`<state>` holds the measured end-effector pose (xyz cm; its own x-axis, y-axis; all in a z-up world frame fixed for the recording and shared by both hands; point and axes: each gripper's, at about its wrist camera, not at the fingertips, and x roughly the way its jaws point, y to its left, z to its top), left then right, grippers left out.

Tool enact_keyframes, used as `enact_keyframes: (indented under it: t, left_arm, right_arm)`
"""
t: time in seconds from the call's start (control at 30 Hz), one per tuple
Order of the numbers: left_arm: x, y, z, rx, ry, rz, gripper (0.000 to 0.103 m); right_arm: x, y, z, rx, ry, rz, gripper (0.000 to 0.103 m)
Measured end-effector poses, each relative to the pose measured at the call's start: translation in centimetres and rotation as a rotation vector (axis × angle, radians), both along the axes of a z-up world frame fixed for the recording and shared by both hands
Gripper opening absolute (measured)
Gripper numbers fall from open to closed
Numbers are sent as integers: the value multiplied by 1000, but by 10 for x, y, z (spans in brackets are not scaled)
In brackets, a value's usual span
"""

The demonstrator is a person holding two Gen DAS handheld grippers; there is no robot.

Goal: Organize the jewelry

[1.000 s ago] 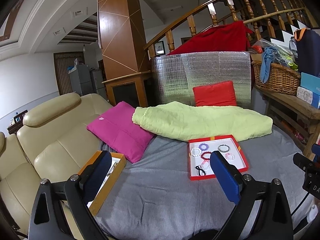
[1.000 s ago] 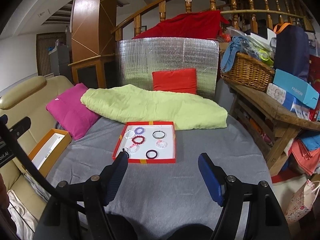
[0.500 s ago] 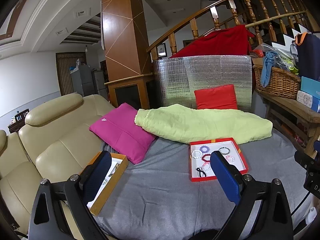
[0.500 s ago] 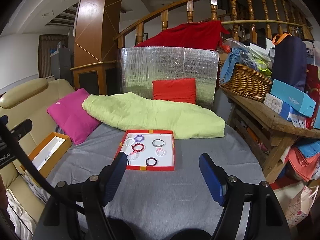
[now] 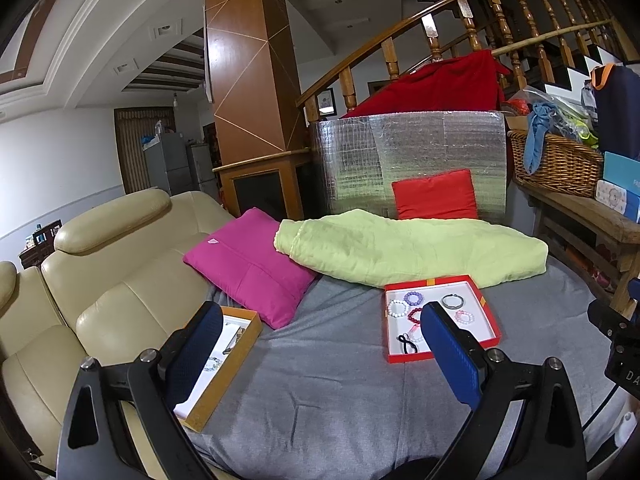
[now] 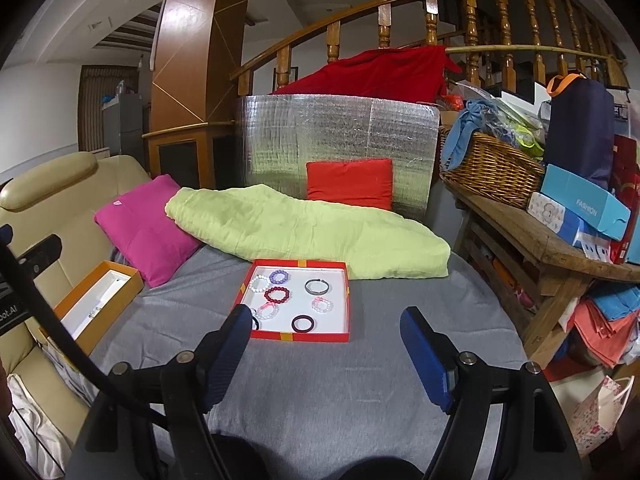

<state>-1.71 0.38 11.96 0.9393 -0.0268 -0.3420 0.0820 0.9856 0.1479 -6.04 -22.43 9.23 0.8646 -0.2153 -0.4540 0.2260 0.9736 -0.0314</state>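
Note:
A red tray [image 6: 341, 332] with a white floor lies on the grey cloth and holds several bracelets, among them a dark red beaded one [image 6: 278, 295], a silver bangle [image 6: 317, 287] and a dark ring-shaped band [image 6: 302, 323]. The tray also shows in the left wrist view [image 5: 490, 324]. An orange box [image 5: 224, 376] with jewelry inside lies at the left; it shows in the right wrist view [image 6: 134, 280] too. My left gripper [image 5: 320, 344] is open and empty, held above the cloth. My right gripper [image 6: 324, 340] is open and empty, just short of the tray's near edge.
A lime-green blanket [image 6: 304, 236], a pink cushion [image 6: 148, 228] and a red cushion [image 6: 350, 184] lie behind the tray. A beige sofa [image 5: 100, 280] is at the left. A wooden bench [image 6: 540, 248] with a wicker basket [image 6: 492, 172] and boxes stands at the right.
Both grippers have tilted upward slightly, so the tray and box sit lower in both views. Both stay open and empty.

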Motion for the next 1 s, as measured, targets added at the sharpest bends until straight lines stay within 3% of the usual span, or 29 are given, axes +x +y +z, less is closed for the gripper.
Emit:
enact_keyframes:
  t: [1.0]
  left_arm:
    - [-2, 14, -3, -30, 7, -22, 99]
  right_arm:
    - [2, 16, 3, -50, 1, 6, 81]
